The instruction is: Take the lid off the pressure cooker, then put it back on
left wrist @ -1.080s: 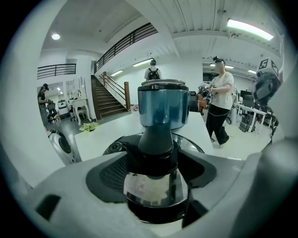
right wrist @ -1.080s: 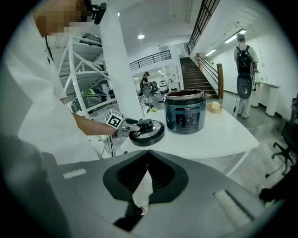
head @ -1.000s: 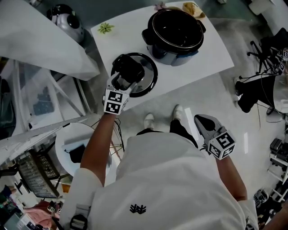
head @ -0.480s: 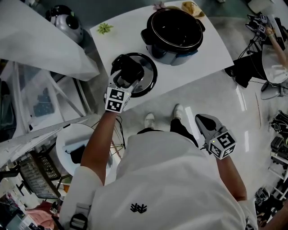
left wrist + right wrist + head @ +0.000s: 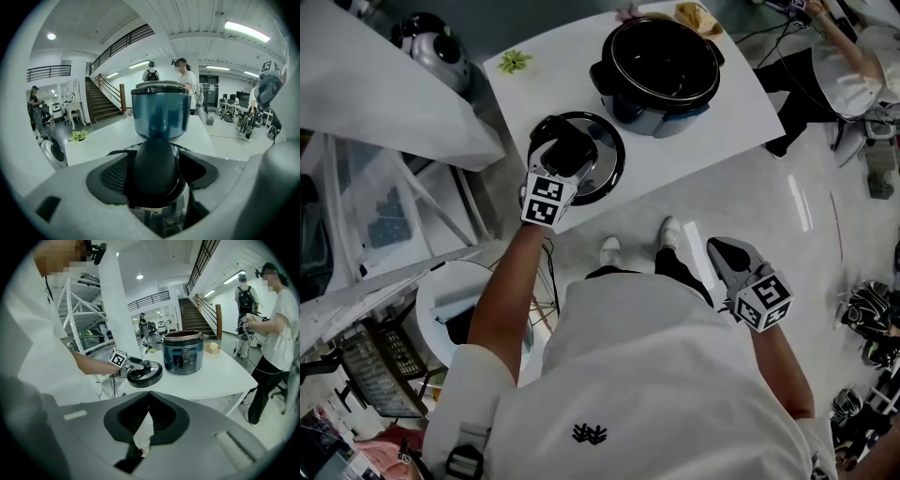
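Lid (image 5: 609, 161) clamped in left tool (image 5: 566, 152) (arm (image 5: 502, 300) outstretched).

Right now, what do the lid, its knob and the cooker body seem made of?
Lid: polished metal, likely steel, going by its mirror reflections; the black rim is probably plastic. Knob: smooth matte black, likely plastic. Cooker body: glossy blue-grey shell with sharp highlights; painted metal or plastic, cannot tell.

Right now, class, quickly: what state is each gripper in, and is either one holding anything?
Left gripper: closed on the lid's knob.
Right gripper: closed, holding nothing.
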Motion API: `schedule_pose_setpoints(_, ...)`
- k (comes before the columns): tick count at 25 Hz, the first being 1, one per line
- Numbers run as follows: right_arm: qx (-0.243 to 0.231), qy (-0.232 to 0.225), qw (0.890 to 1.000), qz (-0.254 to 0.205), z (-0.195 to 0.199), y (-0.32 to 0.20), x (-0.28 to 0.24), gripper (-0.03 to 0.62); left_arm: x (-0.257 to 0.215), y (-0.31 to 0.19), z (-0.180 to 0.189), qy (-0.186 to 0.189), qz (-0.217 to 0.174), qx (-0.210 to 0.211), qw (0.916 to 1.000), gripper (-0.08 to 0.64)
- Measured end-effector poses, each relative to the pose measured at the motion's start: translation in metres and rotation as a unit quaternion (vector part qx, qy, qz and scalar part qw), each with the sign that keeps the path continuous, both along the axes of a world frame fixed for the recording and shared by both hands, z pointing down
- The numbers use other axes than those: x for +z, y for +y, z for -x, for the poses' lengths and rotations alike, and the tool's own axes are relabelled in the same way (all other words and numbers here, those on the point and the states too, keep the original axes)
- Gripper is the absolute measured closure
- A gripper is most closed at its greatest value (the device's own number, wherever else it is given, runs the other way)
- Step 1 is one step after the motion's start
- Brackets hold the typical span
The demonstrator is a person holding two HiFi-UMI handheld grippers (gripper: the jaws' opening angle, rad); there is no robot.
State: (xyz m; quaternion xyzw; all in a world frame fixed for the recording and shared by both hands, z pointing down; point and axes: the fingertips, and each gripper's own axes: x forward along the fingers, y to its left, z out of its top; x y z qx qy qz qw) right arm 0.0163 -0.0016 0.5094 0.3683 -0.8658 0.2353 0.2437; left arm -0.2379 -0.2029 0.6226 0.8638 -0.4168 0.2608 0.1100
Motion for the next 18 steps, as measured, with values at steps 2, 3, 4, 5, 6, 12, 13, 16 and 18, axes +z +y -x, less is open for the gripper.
schedule_pose_setpoints(2, 0.003, 0.001, 1.0, 0.0, -0.002, 0.001, 0.0, 0.577, -0.001, -0.005, -0.006, 0.005, -0.004, 0.005, 1.0, 0.216)
schedule_pose_setpoints(3, 0.004, 0.002, 1.0, 0.001, -0.002, 0.001, 0.0, 0.577, 0.0, -0.006, -0.007, 0.006, -0.002, 0.006, 1.0, 0.216)
schedule_pose_setpoints(4, 0.005, 0.003, 1.0, 0.002, -0.003, 0.001, 0.0, 0.577, 0.002, -0.008, -0.008, 0.005, 0.001, 0.006, 1.0, 0.218)
schedule_pose_setpoints(5, 0.007, 0.004, 1.0, 0.003, -0.004, 0.001, 0.001, 0.578, 0.004, -0.009, -0.009, 0.004, 0.005, 0.007, 1.0, 0.218)
schedule_pose_setpoints(6, 0.01, 0.005, 1.0, 0.004, -0.006, 0.002, 0.001, 0.577, 0.006, -0.01, -0.01, 0.004, 0.008, 0.008, 0.9999, 0.221)
schedule_pose_setpoints(12, 0.021, 0.008, 1.0, 0.005, -0.011, 0.0, 0.002, 0.577, 0.008, -0.011, -0.014, -0.015, 0.002, 0.019, 0.9997, 0.265)
schedule_pose_setpoints(13, 0.02, 0.008, 1.0, 0.005, -0.011, 0.0, 0.002, 0.577, 0.009, -0.011, -0.014, -0.015, 0.001, 0.02, 0.9997, 0.267)
schedule_pose_setpoints(16, 0.018, 0.009, 1.0, 0.007, -0.009, 0.0, 0.003, 0.577, 0.009, -0.011, -0.014, -0.014, 0.002, 0.023, 0.9996, 0.27)
schedule_pose_setpoints(18, 0.016, 0.009, 1.0, 0.006, -0.008, -0.002, 0.003, 0.577, 0.009, -0.011, -0.015, -0.013, 0.001, 0.023, 0.9996, 0.272)
